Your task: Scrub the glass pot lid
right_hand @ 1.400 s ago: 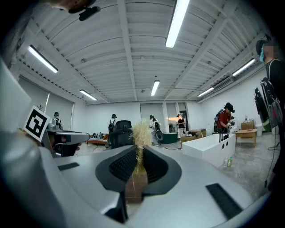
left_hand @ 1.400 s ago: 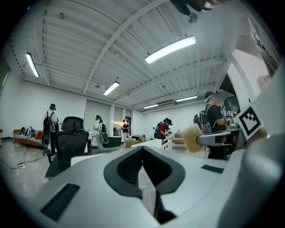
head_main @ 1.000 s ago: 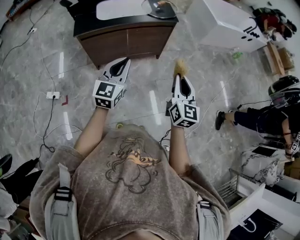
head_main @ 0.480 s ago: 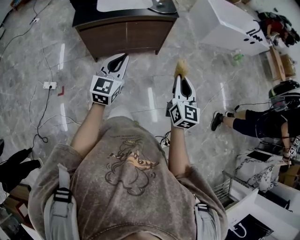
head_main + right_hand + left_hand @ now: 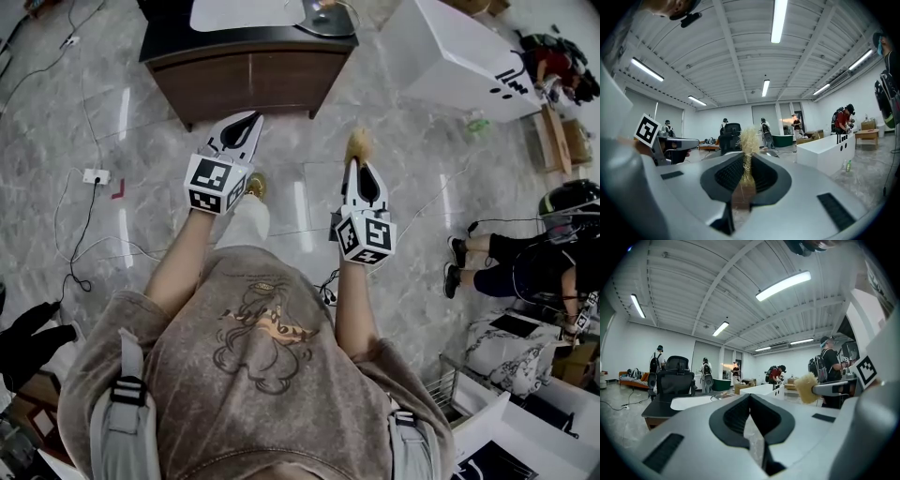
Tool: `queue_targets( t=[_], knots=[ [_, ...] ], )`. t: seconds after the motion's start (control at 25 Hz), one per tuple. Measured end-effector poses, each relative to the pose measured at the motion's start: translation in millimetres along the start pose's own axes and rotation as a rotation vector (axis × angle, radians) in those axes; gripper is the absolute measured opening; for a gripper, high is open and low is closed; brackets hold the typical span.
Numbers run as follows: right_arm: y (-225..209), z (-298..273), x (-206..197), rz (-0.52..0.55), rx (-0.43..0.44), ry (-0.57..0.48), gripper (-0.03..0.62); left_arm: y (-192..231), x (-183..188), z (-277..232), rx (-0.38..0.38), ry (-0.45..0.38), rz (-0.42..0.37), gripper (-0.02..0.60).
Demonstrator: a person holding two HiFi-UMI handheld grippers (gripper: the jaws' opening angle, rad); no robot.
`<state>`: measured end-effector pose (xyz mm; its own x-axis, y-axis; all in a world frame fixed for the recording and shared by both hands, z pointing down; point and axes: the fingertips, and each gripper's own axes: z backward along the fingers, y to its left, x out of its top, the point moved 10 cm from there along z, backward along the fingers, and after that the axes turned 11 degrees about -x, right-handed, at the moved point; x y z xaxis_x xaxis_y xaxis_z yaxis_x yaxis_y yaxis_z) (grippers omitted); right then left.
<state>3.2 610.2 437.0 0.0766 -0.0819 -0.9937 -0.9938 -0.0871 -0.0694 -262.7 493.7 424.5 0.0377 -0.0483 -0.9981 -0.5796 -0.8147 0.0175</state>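
Nearest, the left gripper (image 5: 246, 124) has its jaws pressed together on nothing. To its right, the right gripper (image 5: 359, 167) clamps the wooden handle of a small straw-bristled brush (image 5: 356, 142). Farther off, what appears to be the glass pot lid (image 5: 326, 19) lies at the right end of the dark cabinet (image 5: 248, 80). It should be heavy, rigid, slick and breakable. Its centre knob, barely visible here, looks the safest hold.
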Motion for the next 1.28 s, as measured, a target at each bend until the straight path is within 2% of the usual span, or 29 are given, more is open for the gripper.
queue_targets(
  t=[0.44,0.84,1.28],
  knots=[
    [-4.0,-105.8,-7.0,-0.01,0.012,0.055,0.051,78.5,-12.3,-79.0,-0.009,0.032,0.058,0.015],
    [-11.8,-213.9,22.7,-0.013,-0.02,0.065,0.051,159.6,7.8,-170.4,-0.05,0.044,0.087,0.015],
    [-14.3,-320.8,24.7,-0.02,-0.038,0.063,0.051,233.2,21.2,-245.0,-0.097,0.031,0.06,0.015]
  ],
)
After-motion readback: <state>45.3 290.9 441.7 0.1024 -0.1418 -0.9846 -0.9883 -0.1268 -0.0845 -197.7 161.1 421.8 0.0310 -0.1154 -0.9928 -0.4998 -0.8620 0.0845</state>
